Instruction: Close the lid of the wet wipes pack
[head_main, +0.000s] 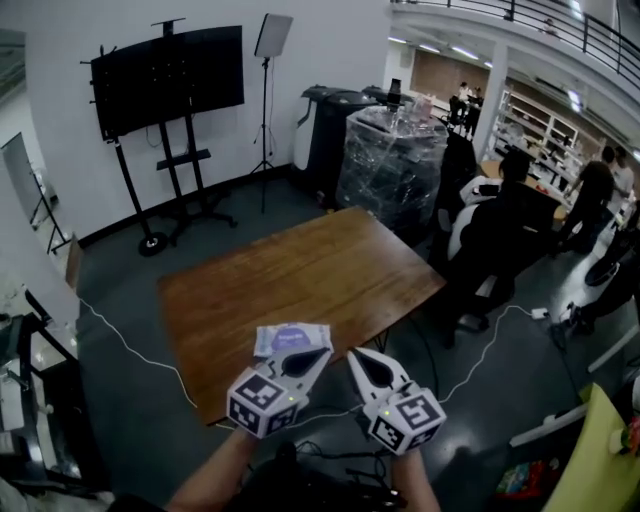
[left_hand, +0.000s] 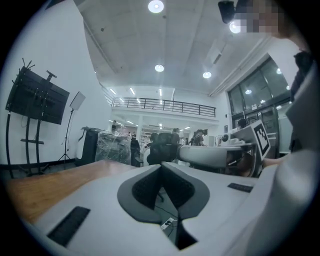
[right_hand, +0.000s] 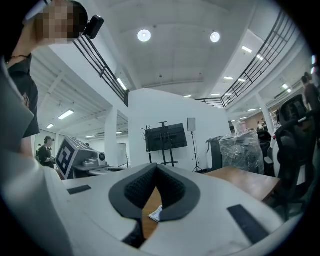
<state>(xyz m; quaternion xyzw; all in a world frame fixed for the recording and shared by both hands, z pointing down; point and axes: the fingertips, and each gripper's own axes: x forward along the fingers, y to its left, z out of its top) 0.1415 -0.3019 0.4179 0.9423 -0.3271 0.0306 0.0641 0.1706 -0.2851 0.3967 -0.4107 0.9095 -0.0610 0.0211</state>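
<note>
The wet wipes pack (head_main: 291, 338), white with a purple label, lies flat on the brown wooden table (head_main: 330, 270) near its front edge. Whether its lid is down I cannot tell. My left gripper (head_main: 318, 357) hangs above the table's front edge, just right of the pack, jaws shut and holding nothing. My right gripper (head_main: 356, 357) hovers beside it, also shut and empty. In the left gripper view the pads (left_hand: 150, 187) meet at the tip, and the right gripper (left_hand: 220, 152) shows alongside. Below the shut jaws in the right gripper view, a corner of the pack (right_hand: 156, 214) peeks through.
A black screen on a wheeled stand (head_main: 168, 80) and a light stand (head_main: 268, 60) are by the far wall. A plastic-wrapped pallet (head_main: 390, 165) stands beyond the table's far corner. Seated people and chairs (head_main: 500, 230) are at the right. A white cable (head_main: 140, 355) runs over the floor.
</note>
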